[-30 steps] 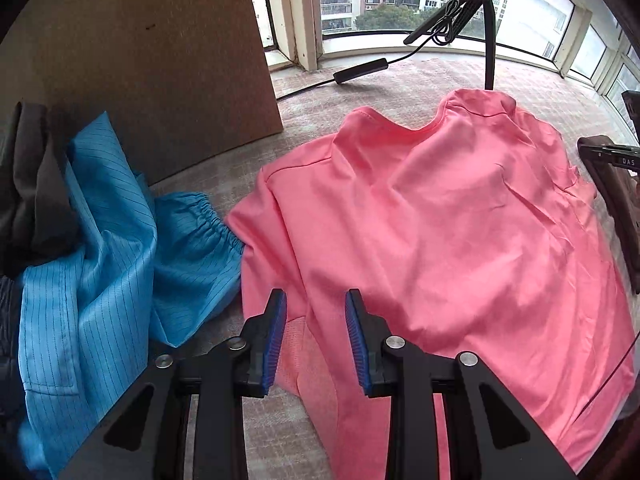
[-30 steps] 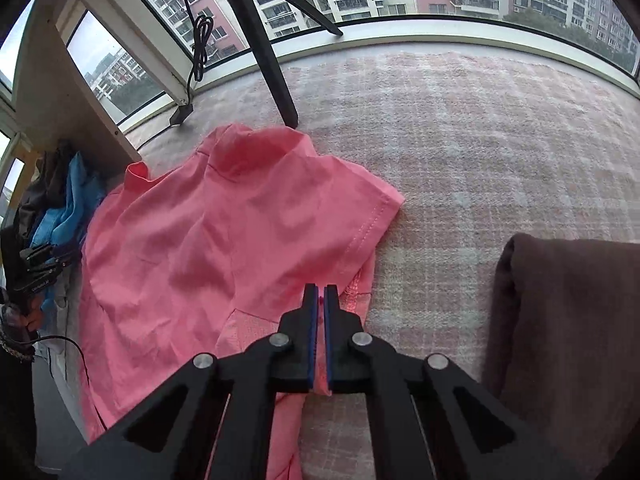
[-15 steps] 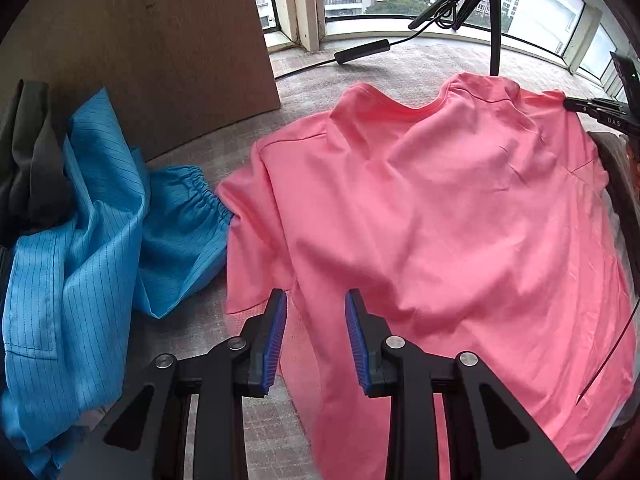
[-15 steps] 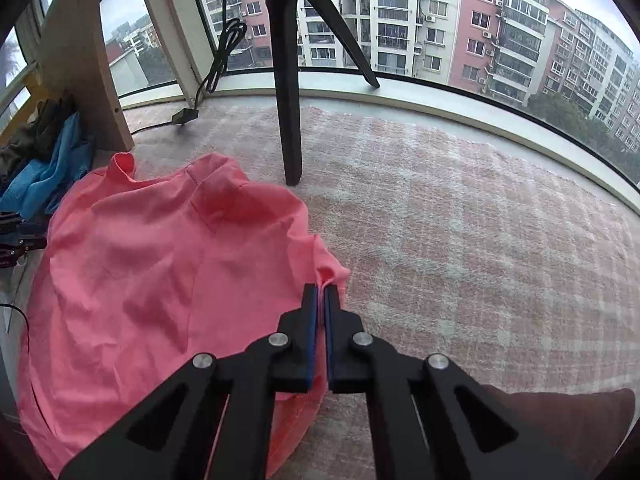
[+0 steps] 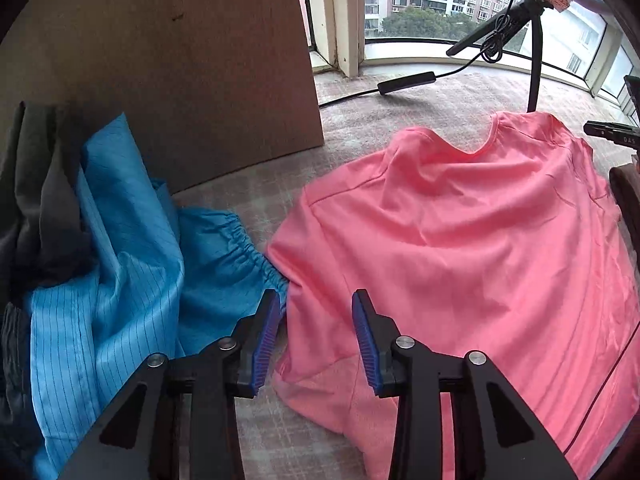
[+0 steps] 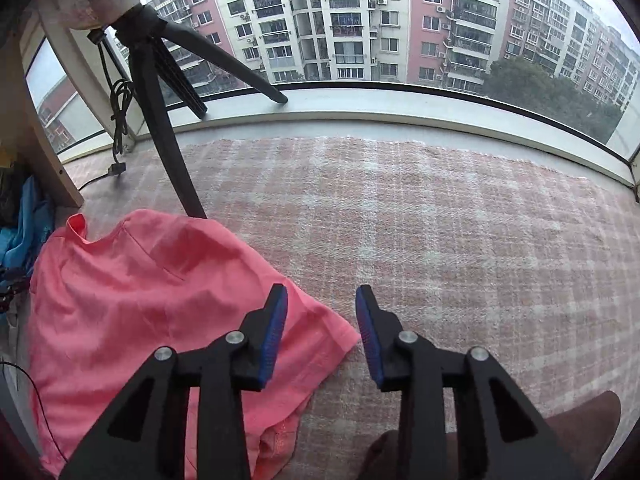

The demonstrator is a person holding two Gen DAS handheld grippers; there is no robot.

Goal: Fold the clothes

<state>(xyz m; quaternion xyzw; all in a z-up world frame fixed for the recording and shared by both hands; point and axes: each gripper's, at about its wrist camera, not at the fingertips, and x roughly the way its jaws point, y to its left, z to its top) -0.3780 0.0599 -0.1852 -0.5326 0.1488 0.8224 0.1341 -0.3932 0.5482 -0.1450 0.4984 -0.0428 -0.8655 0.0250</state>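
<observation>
Pink shirt (image 5: 460, 248): smooth, matt, thin cloth, softly creased. Blue garment (image 5: 120, 280): crisp pinstriped cloth, elastic-gathered cuff. Plaid cover (image 6: 440, 240): coarse woven, rough nap. Board (image 5: 180, 60): matt brown wood. Gripper pads (image 6: 276, 332): blue ribbed rubber; arms matt black plastic.

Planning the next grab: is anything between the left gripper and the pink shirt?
Nothing visible. The left gripper hangs open right over the pink shirt at its edge; the blue garment lies off to the side.
</observation>
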